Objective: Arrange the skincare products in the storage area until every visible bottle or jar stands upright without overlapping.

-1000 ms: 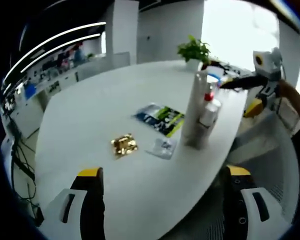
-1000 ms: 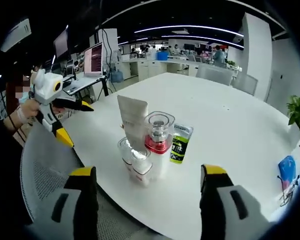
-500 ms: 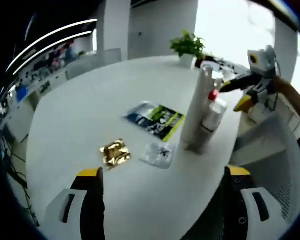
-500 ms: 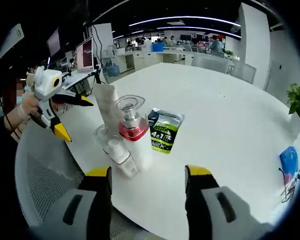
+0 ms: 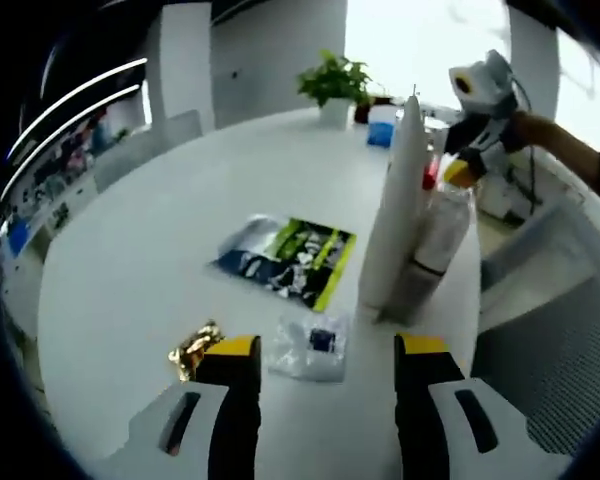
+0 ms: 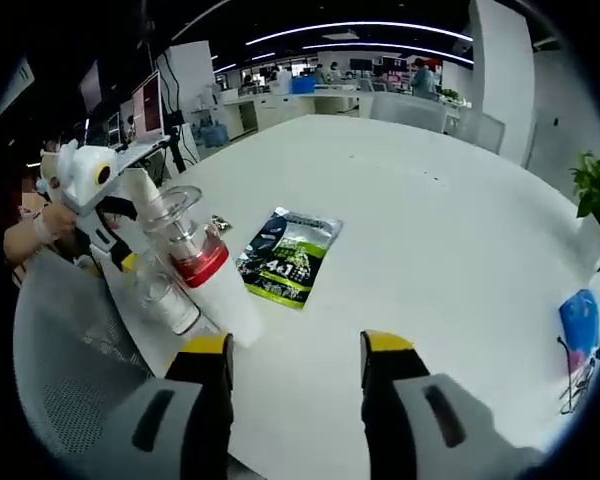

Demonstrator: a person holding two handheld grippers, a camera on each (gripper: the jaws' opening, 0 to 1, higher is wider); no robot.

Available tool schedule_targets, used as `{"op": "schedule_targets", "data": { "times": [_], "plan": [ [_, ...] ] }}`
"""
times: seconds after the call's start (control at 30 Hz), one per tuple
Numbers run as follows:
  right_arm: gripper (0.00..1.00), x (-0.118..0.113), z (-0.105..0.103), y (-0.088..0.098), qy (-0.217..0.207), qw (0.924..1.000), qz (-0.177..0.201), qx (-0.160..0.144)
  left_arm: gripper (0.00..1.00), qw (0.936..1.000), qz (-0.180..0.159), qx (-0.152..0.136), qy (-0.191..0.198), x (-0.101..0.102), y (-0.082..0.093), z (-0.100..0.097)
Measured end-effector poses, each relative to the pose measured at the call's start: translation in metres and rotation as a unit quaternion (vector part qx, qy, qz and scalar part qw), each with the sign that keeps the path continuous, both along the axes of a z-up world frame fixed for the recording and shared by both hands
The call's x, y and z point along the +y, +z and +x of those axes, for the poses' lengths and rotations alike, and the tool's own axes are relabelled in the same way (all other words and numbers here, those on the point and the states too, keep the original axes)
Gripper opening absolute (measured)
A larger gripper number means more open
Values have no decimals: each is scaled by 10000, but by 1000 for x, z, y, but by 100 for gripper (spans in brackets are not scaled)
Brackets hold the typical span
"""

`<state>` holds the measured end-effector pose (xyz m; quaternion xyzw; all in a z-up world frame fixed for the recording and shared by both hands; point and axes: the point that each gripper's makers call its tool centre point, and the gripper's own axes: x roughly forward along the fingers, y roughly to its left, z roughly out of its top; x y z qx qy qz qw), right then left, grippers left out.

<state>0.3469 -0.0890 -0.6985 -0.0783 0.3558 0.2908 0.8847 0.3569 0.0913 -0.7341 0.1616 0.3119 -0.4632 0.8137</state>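
A tall white tube (image 5: 395, 205) stands upright near the table edge, pressed against a white bottle with a red collar (image 5: 435, 228). In the right gripper view the red-collared bottle (image 6: 198, 272) wears a clear cap, a small clear-capped bottle (image 6: 165, 295) stands beside it, and the white tube (image 6: 143, 192) rises behind. My left gripper (image 5: 327, 350) is open and low over the table, with a small clear sachet (image 5: 313, 347) lying beyond its tips. My right gripper (image 6: 296, 345) is open to the right of the bottles, apart from them. The right gripper (image 5: 478, 88) hangs behind the tube, and the left gripper (image 6: 85, 180) is beyond the bottles.
A green and black sachet (image 5: 285, 258) lies flat mid-table, also the green and black sachet (image 6: 285, 255). A crumpled gold foil (image 5: 190, 345) lies left of my left jaw. A potted plant (image 5: 332, 82) and a blue pack (image 6: 580, 325) sit far off. A mesh chair (image 6: 65, 380) stands by the table edge.
Both pairs of jaws have narrowed but remain apart. Both cameras have moved in closer over the table, so the bottles and sachets appear larger; the products stay put.
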Motion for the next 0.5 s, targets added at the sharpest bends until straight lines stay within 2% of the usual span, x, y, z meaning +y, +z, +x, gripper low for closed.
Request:
{"op": "schedule_targets", "data": {
  "times": [0.07, 0.13, 0.2, 0.23, 0.3, 0.4, 0.5],
  "plan": [
    [51, 0, 2, -4, 44, 10000, -46, 54, 38, 10000, 1, 47, -80, -6, -10, 4],
    [50, -1, 4, -6, 44, 9999, -70, 84, 36, 9998, 119, 127, -139, -8, -19, 5],
    [50, -4, 6, -7, 34, 9999, -92, 104, 35, 9995, 268, -30, -181, -9, -25, 11],
    [50, -4, 7, -7, 36, 9999, -105, 110, 32, 9995, 280, 8, -177, -10, -29, 12],
    [50, -5, 8, -8, 52, 9998, -151, 109, 28, 9994, 278, 109, -185, -11, -34, 13],
    [50, -6, 10, -6, 70, 9997, -194, 97, 28, 9994, 300, 105, -114, -10, -36, 17],
    [50, -6, 13, -4, 80, 9997, -228, 86, 24, 9989, 431, 133, -110, -5, -44, 19]
  ]
}}
